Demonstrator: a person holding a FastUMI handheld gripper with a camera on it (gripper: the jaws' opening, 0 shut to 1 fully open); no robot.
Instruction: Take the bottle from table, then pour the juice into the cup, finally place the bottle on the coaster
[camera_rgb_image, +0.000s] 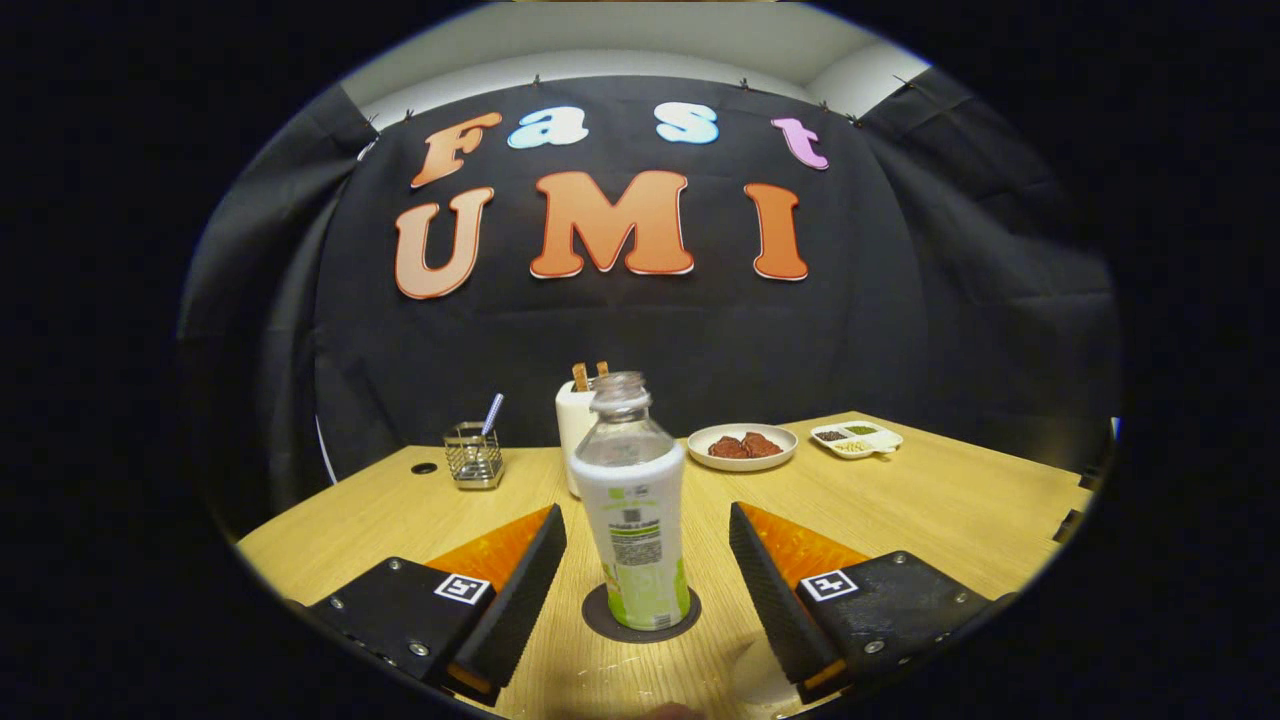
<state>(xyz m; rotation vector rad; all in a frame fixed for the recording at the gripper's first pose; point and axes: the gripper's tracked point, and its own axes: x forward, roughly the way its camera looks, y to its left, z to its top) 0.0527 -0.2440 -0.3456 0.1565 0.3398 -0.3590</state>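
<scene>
Between the two spread fingers of the hand-held gripper (647, 580), a clear plastic bottle with a green-and-white label and no cap (634, 505) is standing upright on a dark round coaster (641, 614), which is lying flat on the pale wooden desk (930, 505). Both fingers are standing well apart from the bottle, one to each side, so the hand-held gripper is holding nothing and is wide open.

Judging from how things lie, the bottle is already sitting where the task wants it, so the risk now is mostly in getting away cleanly. If the person is pulling back at an angle, either finger could be clipping the bottle's side, and a tall, narrow, light bottle like this one would be tipping easily. Its open neck means anything left inside would be spilling across the desk. I cannot tell how much liquid remains in it.

Just beyond the bottle a white cylindrical holder with brown sticks poking out (574, 432) is standing close behind it, so a forward nudge could be knocking one into the other. Off to one side a wire mesh holder with a striped straw (474, 454) is resting, and on the other a round white plate of dark reddish food (742, 446) and a small white divided dish (856, 439); these are lying well apart from the fingers and seem safe.
</scene>
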